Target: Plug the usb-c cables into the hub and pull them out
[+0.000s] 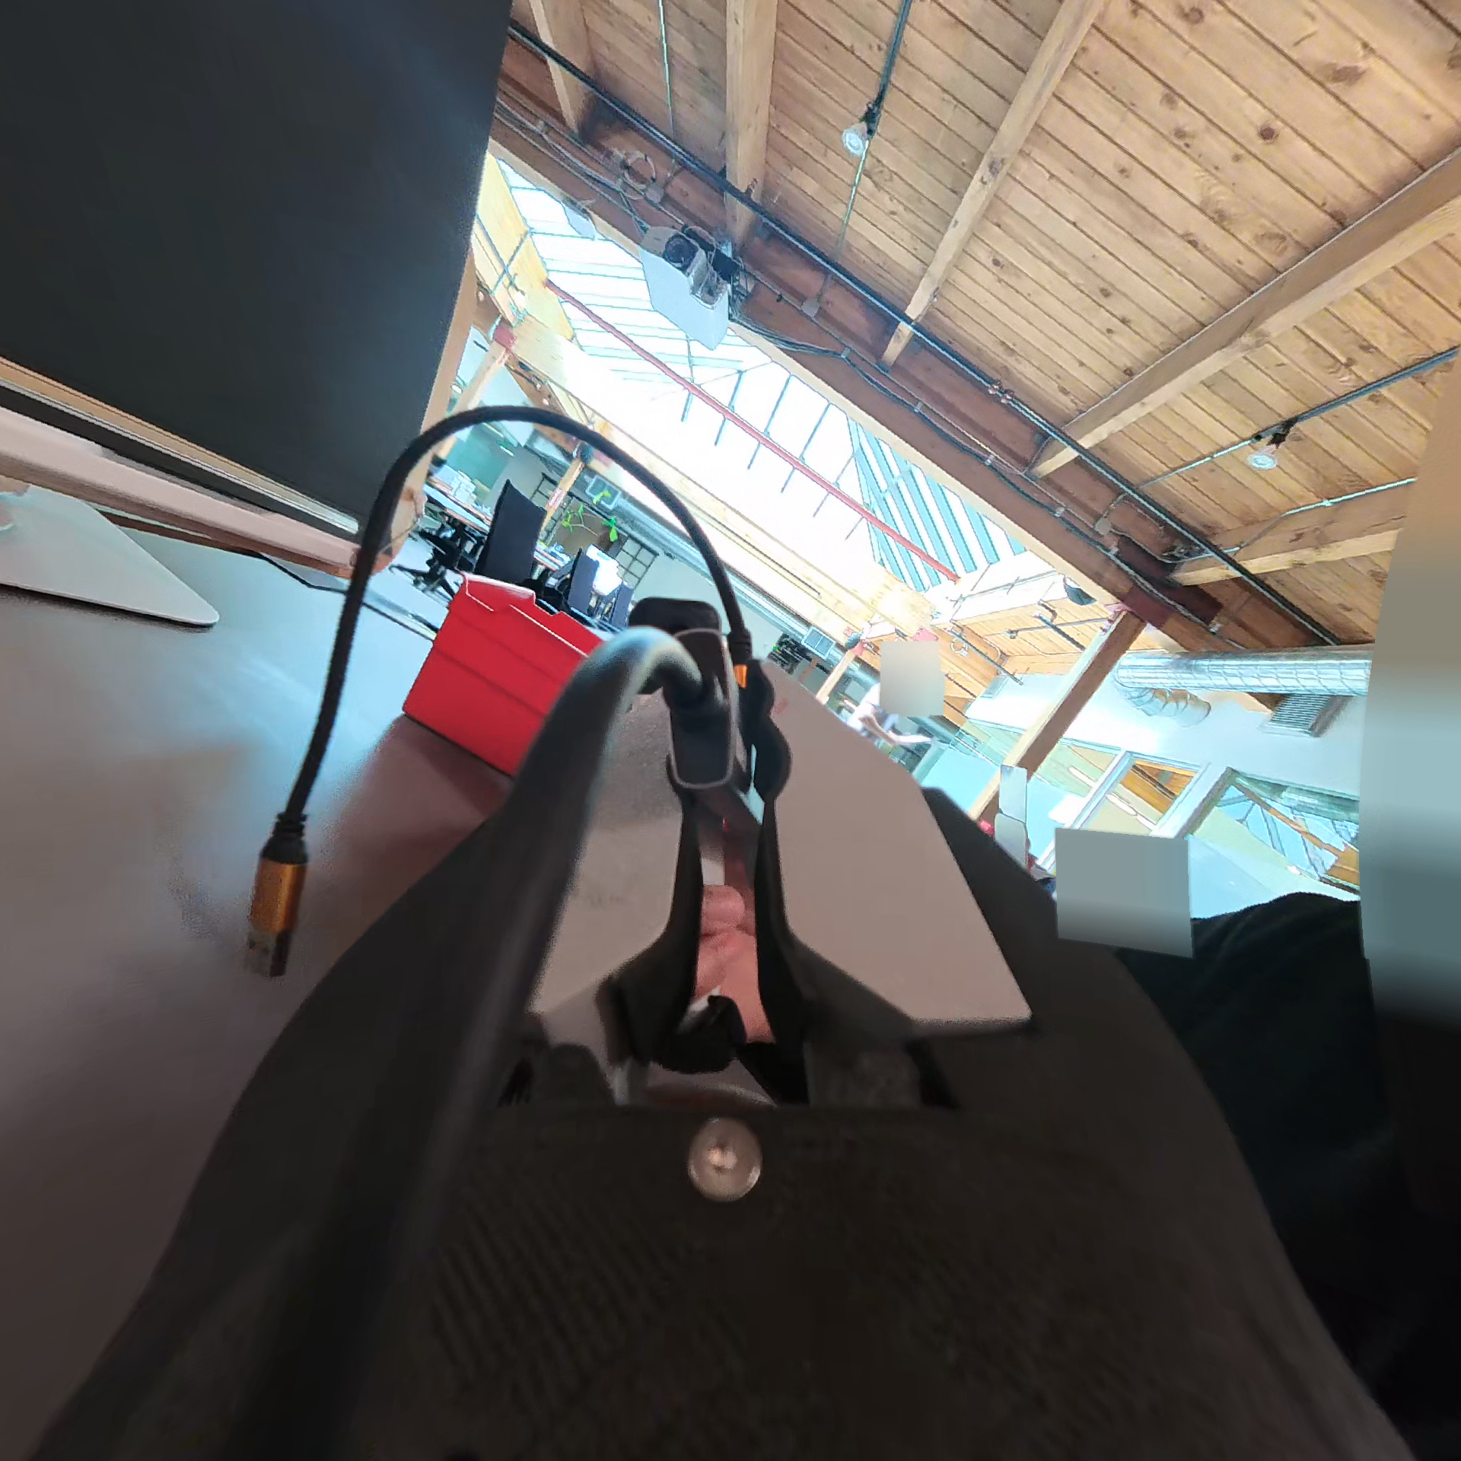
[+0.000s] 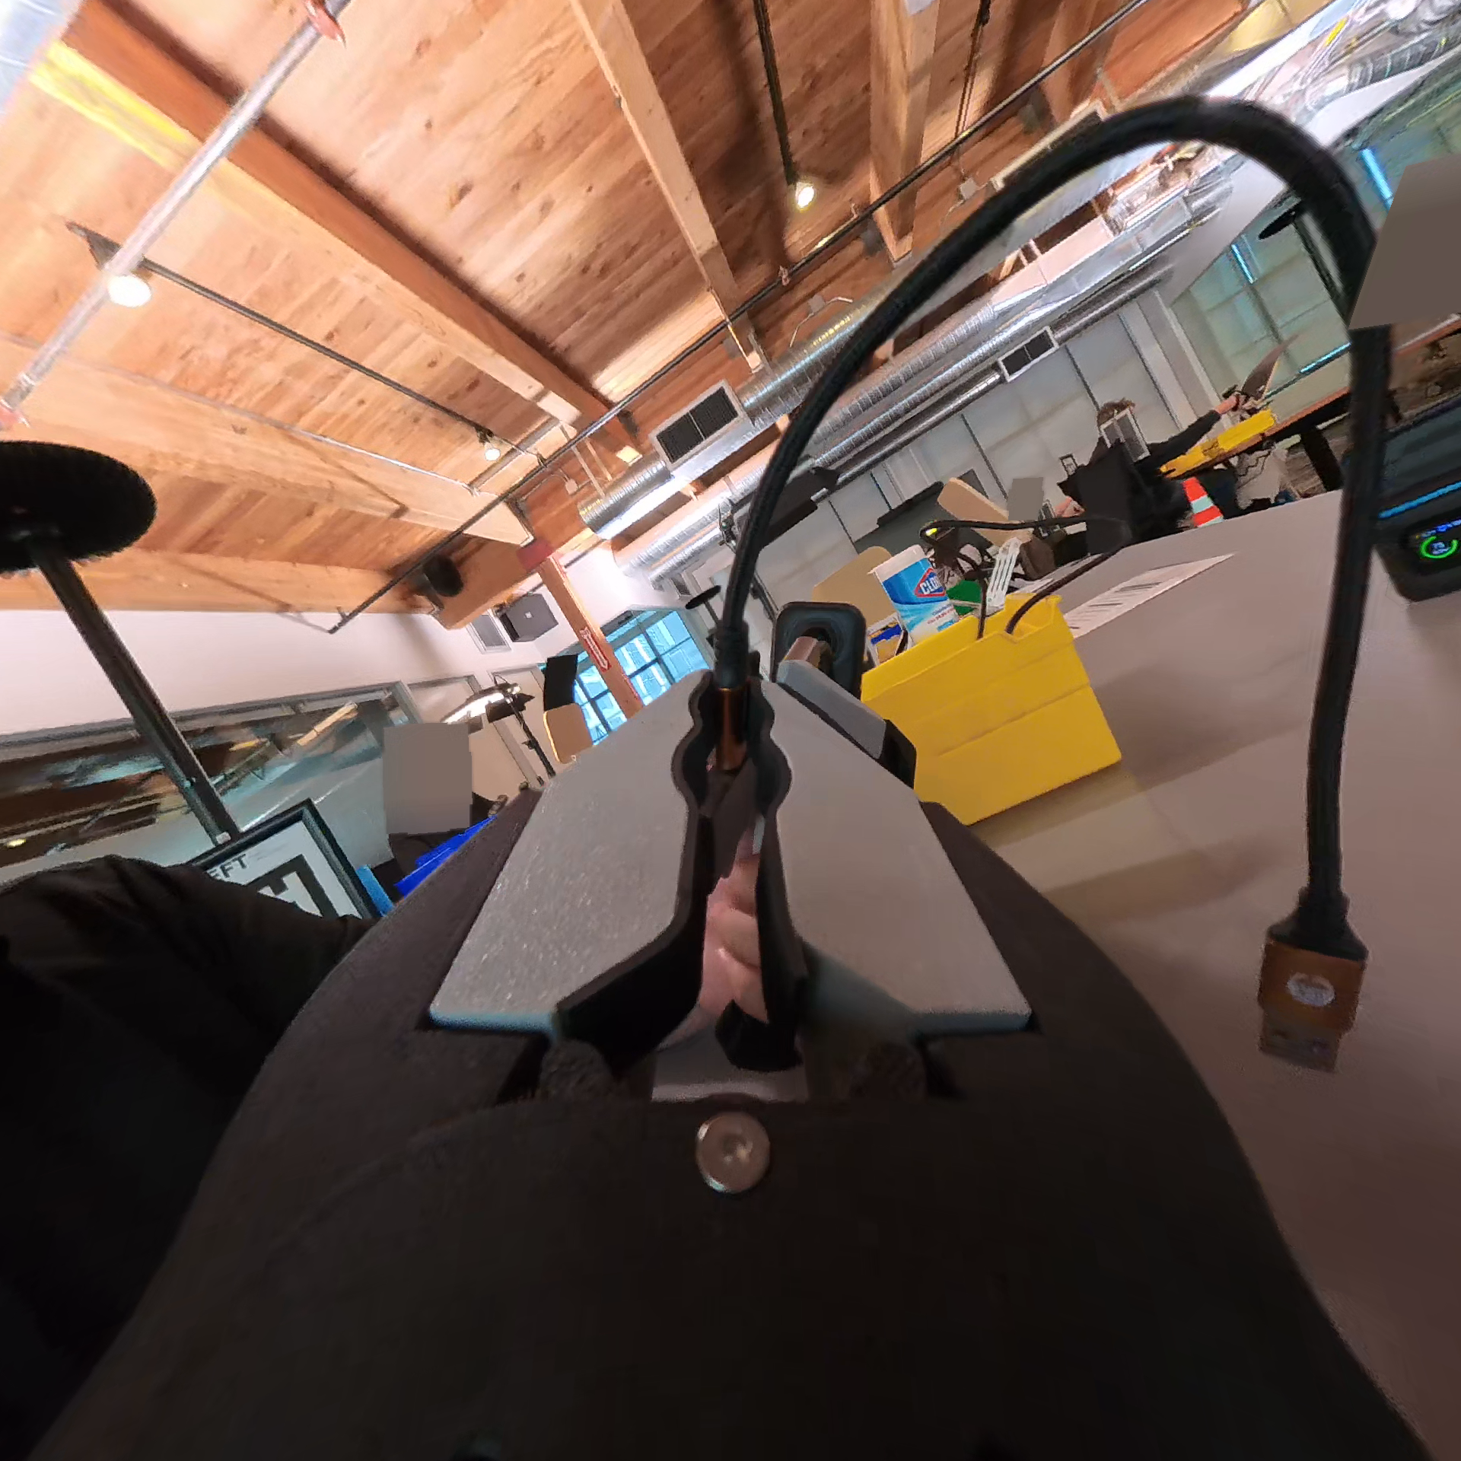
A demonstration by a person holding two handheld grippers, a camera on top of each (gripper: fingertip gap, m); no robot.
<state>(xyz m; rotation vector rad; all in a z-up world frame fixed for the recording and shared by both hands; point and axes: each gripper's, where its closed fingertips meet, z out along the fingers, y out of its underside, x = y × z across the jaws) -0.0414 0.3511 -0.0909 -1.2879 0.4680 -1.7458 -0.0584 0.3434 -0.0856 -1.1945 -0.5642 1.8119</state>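
Note:
My left gripper (image 1: pixel 731 759) is shut on a small dark grey hub (image 1: pixel 700 739), whose thick grey lead (image 1: pixel 585 711) curves down to the left. My right gripper (image 2: pixel 731 739) is shut on the orange USB-C plug (image 2: pixel 729 727) of a black braided cable (image 2: pixel 870 316). The two grippers meet tip to tip above the table. The plug (image 1: pixel 741 676) sits right against the hub, which also shows in the right wrist view (image 2: pixel 838 707); I cannot tell whether it is inserted. The cable (image 1: pixel 474 419) arcs up and its gold USB-A end (image 1: pixel 273 909) hangs free, as it does in the right wrist view (image 2: pixel 1312 992).
A red bin (image 1: pixel 506 680) stands on the grey table (image 1: pixel 118 751) behind the hub. A dark monitor (image 1: pixel 237 237) and its stand base (image 1: pixel 95 561) are at the left. A yellow bin (image 2: pixel 996 711) with a wipes canister (image 2: pixel 909 589) and a small lit device (image 2: pixel 1423 545) stand at the right. Only a small space, under 4 cm, lies between the two pairs of fingers.

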